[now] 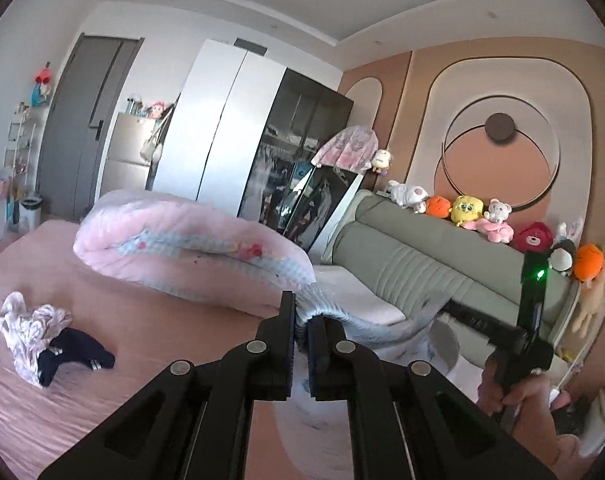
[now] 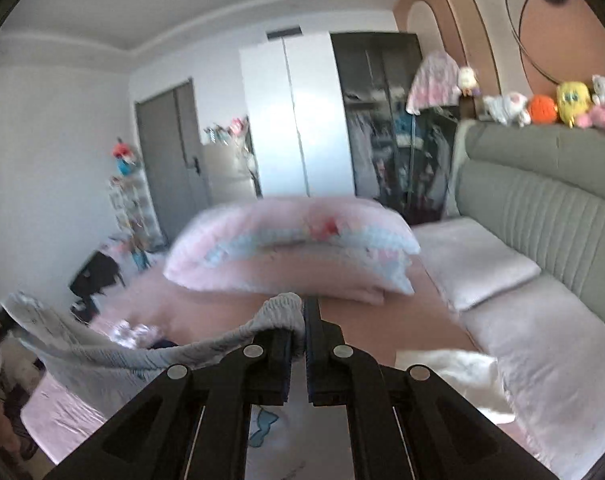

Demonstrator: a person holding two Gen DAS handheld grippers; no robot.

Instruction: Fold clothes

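- Looking through the left wrist view, the left gripper (image 1: pixel 300 322) is sitting at lower centre, its jaws pressed onto the ribbed hem of a pale grey-white garment (image 1: pixel 382 320). The cloth is sagging rightward across the frame toward the right gripper (image 1: pixel 450 306), whose hand (image 1: pixel 514 392) is showing at lower right.
- A heap of other clothes (image 1: pixel 42 336) is lying at lower left on the pink bed (image 1: pixel 162 344), below a folded pink quilt (image 1: pixel 190 248).
- Turning to the right wrist view, which is blurring, the right gripper (image 2: pixel 304 320) is pinching the bunched hem at centre, the garment (image 2: pixel 114 356) trailing to the lower left, off the bed.
- Only a thin edge seems to be caught in each pair of jaws, so a sharp tug apart could be pulling the hem free; the slack middle could also be landing creased, spoiling the fold.
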